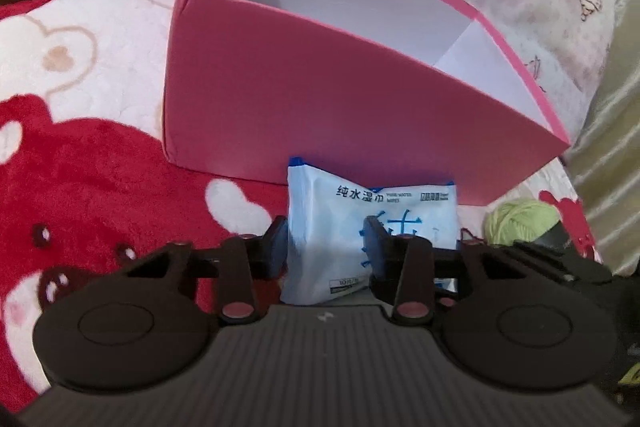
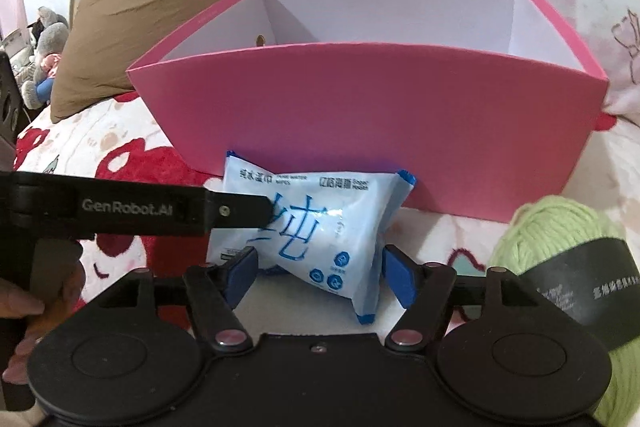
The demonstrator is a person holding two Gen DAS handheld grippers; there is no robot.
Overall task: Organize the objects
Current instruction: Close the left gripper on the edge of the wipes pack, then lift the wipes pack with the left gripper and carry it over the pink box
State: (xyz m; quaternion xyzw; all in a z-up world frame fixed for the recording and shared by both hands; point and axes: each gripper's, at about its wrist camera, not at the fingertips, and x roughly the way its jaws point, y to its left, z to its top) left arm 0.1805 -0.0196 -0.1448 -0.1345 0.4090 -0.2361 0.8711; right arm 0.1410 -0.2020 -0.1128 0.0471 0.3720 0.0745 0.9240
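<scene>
- Wet-wipe pack point(image 1: 372, 227) propped on a red-and-white plush blanket point(image 1: 92, 163) on a bed, upper edge against the front wall of the open pink box point(image 1: 320, 99); probably staged right beside the box for a short lift over the rim.
- Left hand-held gripper point(image 1: 326, 239) clamped on the wet-wipe pack, one finger on the pack's left edge, the other pressed onto its printed face; film looks pinched between them. Likely holding the pack steady and upright.
- Right hand-held gripper point(image 2: 318, 275) with jaws apart, blue pads either side of the pack's lower end; neither pad seen pressing, a small gap showing on the right side. Positioned as if to take over or adjust the hold — a judgement only.
- In the right wrist view, left tool's black finger crossing in from the left onto the pack's face.
- Box interior white and, as far as visible, holding nothing; floor mostly hidden by the front wall.
- Green yarn ball point(image 2: 560, 255) with a dark paper band just right of the pack, near the box's front corner, ungripped — probably next for sorting.
- Brown pillow point(image 2: 160, 7) behind the box at left.
</scene>
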